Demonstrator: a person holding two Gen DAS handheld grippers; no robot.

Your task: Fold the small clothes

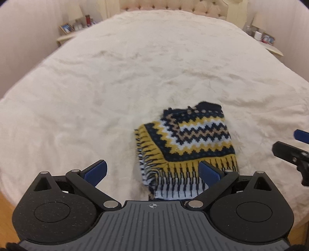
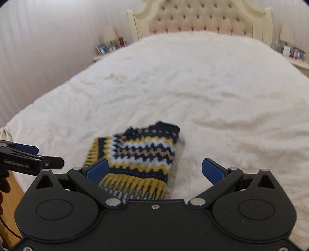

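A folded knit (image 1: 191, 139), patterned in navy, mustard, white and tan zigzags with a striped fringe band along its near edge, lay on the bed (image 1: 115, 81) close to the foot end, on a cream, faintly wrinkled cover. Its dark collar end pointed toward the tufted headboard (image 2: 200, 17); one corner of the fold spread out to the left.

The left hand-held gripper (image 1: 152, 171) hovered just above the near edge of the knit, its jaws spread wide and grasping nothing. Its right blue pad (image 1: 209, 173) overlapped the fringe in the left wrist view, though whether it touched the cloth could not be told; the left pad was over bare cover.

The right hand-held gripper (image 2: 155, 170) was likewise released, jaws wide apart and empty. In its own view, its left pad (image 2: 97, 170) sat over the knit's fringe while the other was over plain cover, so the knit lay toward the left of its reach. Each gripper's tip showed at the edge of the other's view, the two side by side and apart.

Nightstands flanked the headboard, the left one (image 2: 100, 56) carrying a photo frame (image 2: 101, 48) and small items, the right one (image 2: 299, 62) similar clutter. Both views were slightly blurred.
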